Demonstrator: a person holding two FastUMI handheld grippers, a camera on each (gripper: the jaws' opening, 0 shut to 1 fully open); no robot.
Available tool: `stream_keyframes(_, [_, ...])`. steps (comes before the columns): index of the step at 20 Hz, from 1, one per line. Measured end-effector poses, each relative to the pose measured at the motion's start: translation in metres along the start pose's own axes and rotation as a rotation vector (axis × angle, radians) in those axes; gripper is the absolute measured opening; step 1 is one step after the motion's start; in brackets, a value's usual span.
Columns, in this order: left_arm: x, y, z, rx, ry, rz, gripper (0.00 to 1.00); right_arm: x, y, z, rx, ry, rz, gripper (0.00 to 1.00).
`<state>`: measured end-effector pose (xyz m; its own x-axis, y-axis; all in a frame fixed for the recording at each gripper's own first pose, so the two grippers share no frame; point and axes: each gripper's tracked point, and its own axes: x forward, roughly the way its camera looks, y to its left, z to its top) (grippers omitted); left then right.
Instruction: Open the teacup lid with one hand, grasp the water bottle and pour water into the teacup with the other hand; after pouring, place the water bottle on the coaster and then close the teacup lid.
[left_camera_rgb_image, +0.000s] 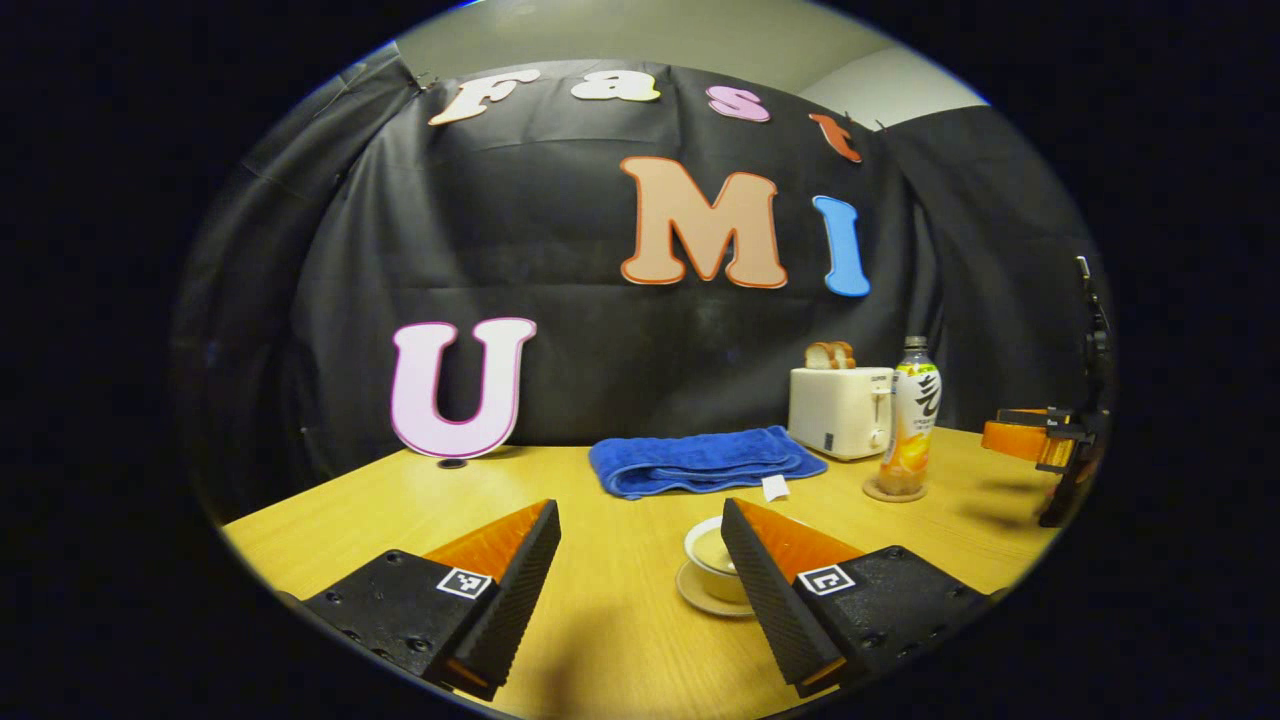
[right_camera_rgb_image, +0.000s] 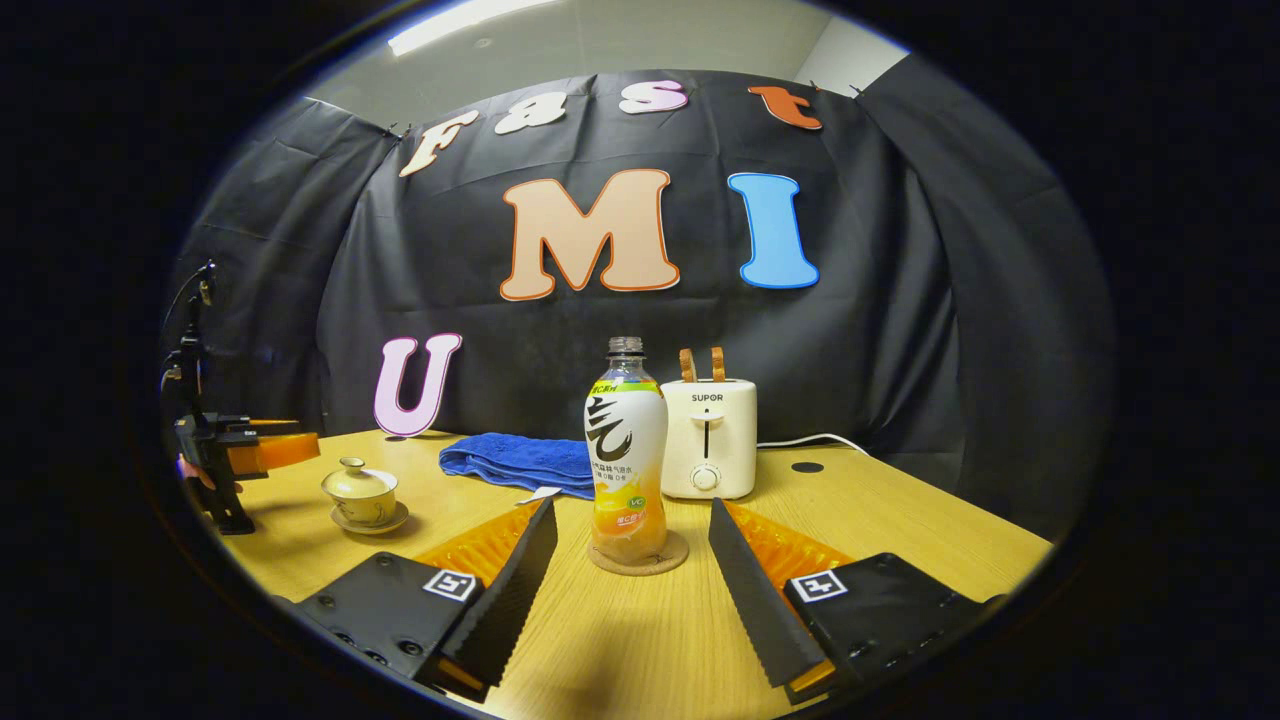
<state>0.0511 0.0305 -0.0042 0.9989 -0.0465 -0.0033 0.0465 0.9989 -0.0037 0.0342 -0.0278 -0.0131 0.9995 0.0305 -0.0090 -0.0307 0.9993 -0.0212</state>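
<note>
— pale wood, smooth and faintly grained: that is the table (right_camera_rgb_image: 900, 540). take the water bottle (right_camera_rgb_image: 626, 450) as our landmark. what is it like?

— clear plastic, rounded shoulders, a glossy wrapper white above and orange below, no cap visible on the neck. it stands upright on a round cork coaster (right_camera_rgb_image: 638, 560).

— and the right gripper (right_camera_rgb_image: 632, 565)?

— its two ridged, wedge-shaped fingers are spread wide, one on each side of the bottle's base, neither touching it.

— where is the teacup (right_camera_rgb_image: 361, 493) from the bottle?

— in the right gripper view, well to the bottle's left: a small glazed cream cup, lid (right_camera_rgb_image: 358, 477) on with a little knob, sitting on a shallow saucer (right_camera_rgb_image: 370, 523). the left gripper (right_camera_rgb_image: 265, 450) shows just left of it, farther from the bottle.

— and in the left gripper view?

— the left gripper (left_camera_rgb_image: 640, 560) has its fingers well apart, gripping nothing. the teacup (left_camera_rgb_image: 712, 560) sits by the inner edge of one finger, partly hidden, nearer the camera than the bottle (left_camera_rgb_image: 908, 420).

— anything soft?

— a blue terry towel (right_camera_rgb_image: 520, 462), folded flat, behind and left of the bottle.

— and hard?

— a boxy cream toaster (right_camera_rgb_image: 708, 438) with rounded corners just behind the bottle to its right, two bread slices (right_camera_rgb_image: 702, 363) standing in its slots.
</note>
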Motion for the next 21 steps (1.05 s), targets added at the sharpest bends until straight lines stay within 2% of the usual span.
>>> stream_keyframes(2, [-0.013,0.024,0.002,0.003,-0.003,0.123,0.98,0.000,-0.002,0.001,0.000,-0.001,-0.009,1.00])
stream_keyframes(4, [-0.023,0.043,0.002,0.005,0.000,0.232,0.94,0.000,-0.007,0.001,-0.001,-0.003,-0.034,0.97])
stream_keyframes(6, [-0.028,0.047,0.001,0.006,0.001,0.282,0.93,-0.002,-0.013,0.001,-0.002,-0.004,-0.066,0.97])
stream_keyframes(7, [-0.030,0.051,0.001,0.009,0.001,0.304,0.93,-0.003,-0.016,0.001,-0.002,-0.005,-0.084,0.94])
stream_keyframes(9, [-0.032,0.058,0.001,0.011,0.000,0.340,0.93,-0.003,-0.020,0.001,-0.003,-0.006,-0.111,0.97])
stream_keyframes(10, [-0.034,0.060,0.001,0.012,-0.001,0.355,0.92,-0.004,-0.022,0.001,-0.004,-0.007,-0.118,0.97])
stream_keyframes(11, [-0.034,0.061,0.001,0.012,-0.001,0.365,0.92,-0.004,-0.022,0.001,-0.004,-0.007,-0.121,0.93])
stream_keyframes(15, [-0.035,0.062,0.001,0.011,-0.001,0.368,0.93,-0.004,-0.023,0.001,-0.004,-0.008,-0.131,0.93])
stream_keyframes(16, [-0.035,0.062,0.001,0.011,-0.002,0.368,0.92,-0.004,-0.024,0.001,-0.004,-0.008,-0.132,1.00])
stream_keyframes(17, [-0.035,0.062,0.001,0.011,-0.002,0.368,0.92,-0.004,-0.024,0.001,-0.004,-0.008,-0.132,0.97])
stream_keyframes(21, [-0.034,0.060,0.000,0.008,-0.003,0.358,0.93,-0.005,-0.023,0.002,-0.004,-0.008,-0.132,1.00])
